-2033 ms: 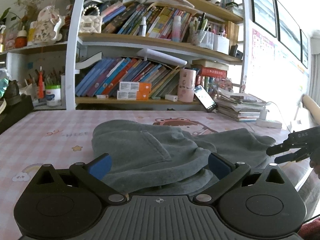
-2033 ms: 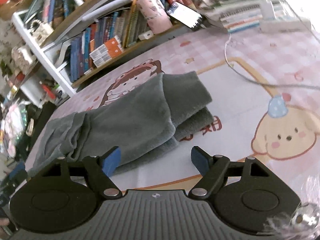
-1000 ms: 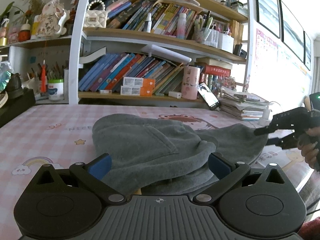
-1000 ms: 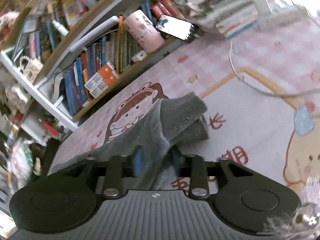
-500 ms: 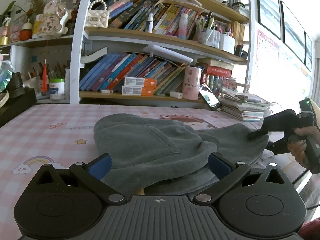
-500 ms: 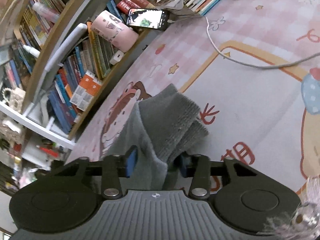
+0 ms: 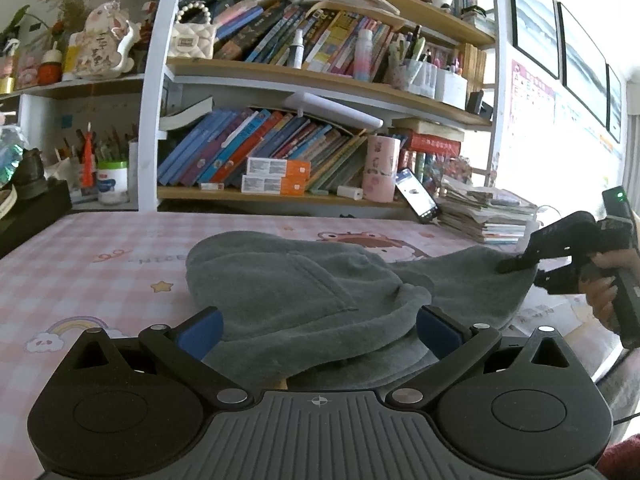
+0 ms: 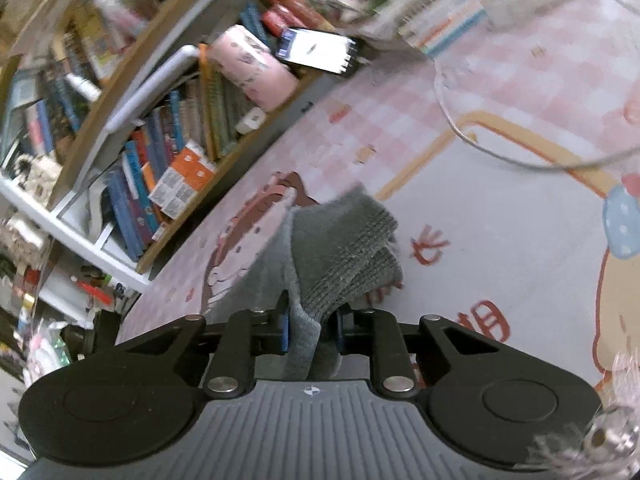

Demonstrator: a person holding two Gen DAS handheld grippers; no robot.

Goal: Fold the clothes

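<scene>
Right gripper (image 8: 310,330) jaws have just been closing, earlier wide apart short of grey sweatpants (image 7: 304,296), now pinching folded ribbed cuff between pads. Left gripper (image 7: 318,326) unmoved, jaws wide open, nothing held; waistband end of sweatpants bunched between and just ahead of them. Garment lies on pink checked tabletop (image 7: 80,264). Bookshelf (image 7: 280,196) well beyond jaws.

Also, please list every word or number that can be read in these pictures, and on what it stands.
"NICE": printed on the pink checked mat; it may go on under the grey garment.
Red characters on the mat, right wrist view: blurred, not readable.
Book spines, orange boxes, wall chart, phone screen: too small or blurred to read.
</scene>
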